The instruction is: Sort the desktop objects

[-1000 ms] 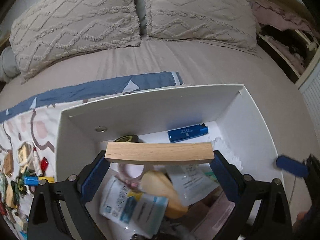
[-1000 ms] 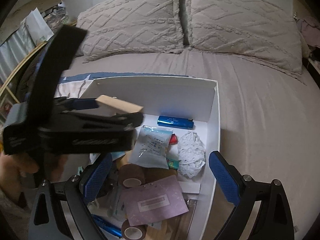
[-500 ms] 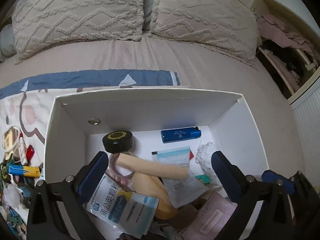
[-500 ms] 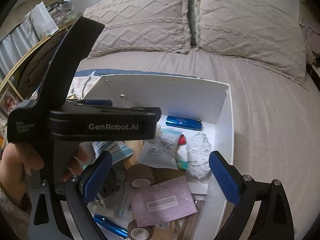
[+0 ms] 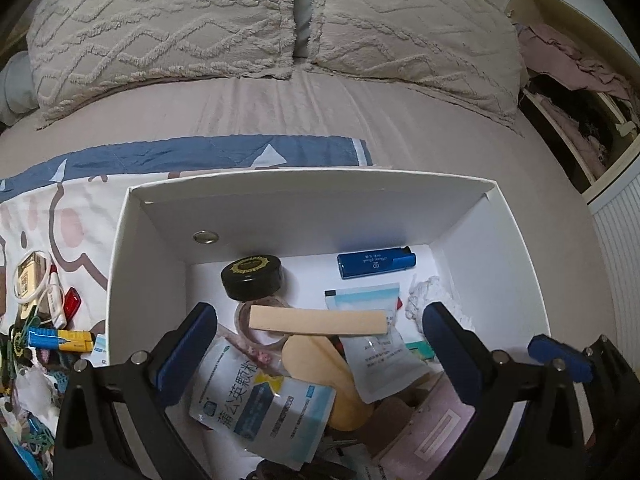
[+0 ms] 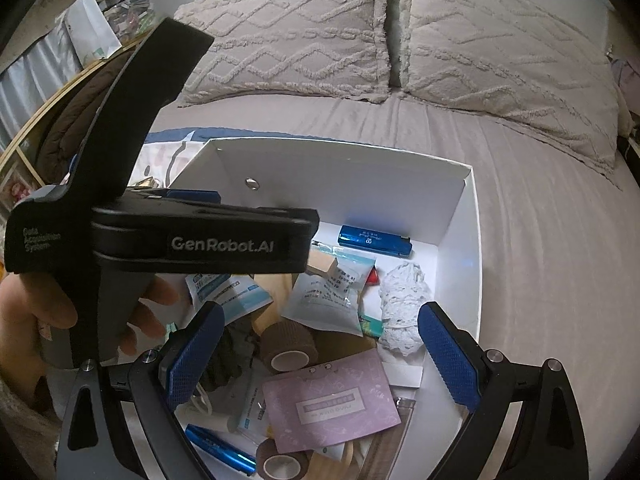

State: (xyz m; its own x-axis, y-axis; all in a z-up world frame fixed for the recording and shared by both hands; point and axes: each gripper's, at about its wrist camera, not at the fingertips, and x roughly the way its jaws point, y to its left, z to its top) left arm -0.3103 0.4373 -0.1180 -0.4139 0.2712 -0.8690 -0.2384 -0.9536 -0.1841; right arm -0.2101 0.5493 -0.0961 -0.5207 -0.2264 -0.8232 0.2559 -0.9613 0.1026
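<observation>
A white box (image 5: 152,280) on the bed holds several objects. A wooden block (image 5: 318,322) lies inside it across a tape ring and packets; its end also shows in the right wrist view (image 6: 322,265). My left gripper (image 5: 316,348) is open and empty above the box, over the block. My right gripper (image 6: 318,348) is open and empty above the box's right half. In the right wrist view the left gripper's black body (image 6: 192,242) hides the box's left part. A blue lighter (image 5: 376,263) and a black round tin (image 5: 251,272) lie near the far wall.
Loose small items lie on a patterned cloth (image 5: 48,216) left of the box: a yellow-blue lighter (image 5: 60,340), a red item (image 5: 72,303). Two pillows (image 5: 304,24) lie behind. A shelf (image 5: 580,120) with clothes stands at the right.
The left gripper opened and let go of the wooden block, which dropped into the box. The left gripper has pulled up and back. The right gripper stays open.
</observation>
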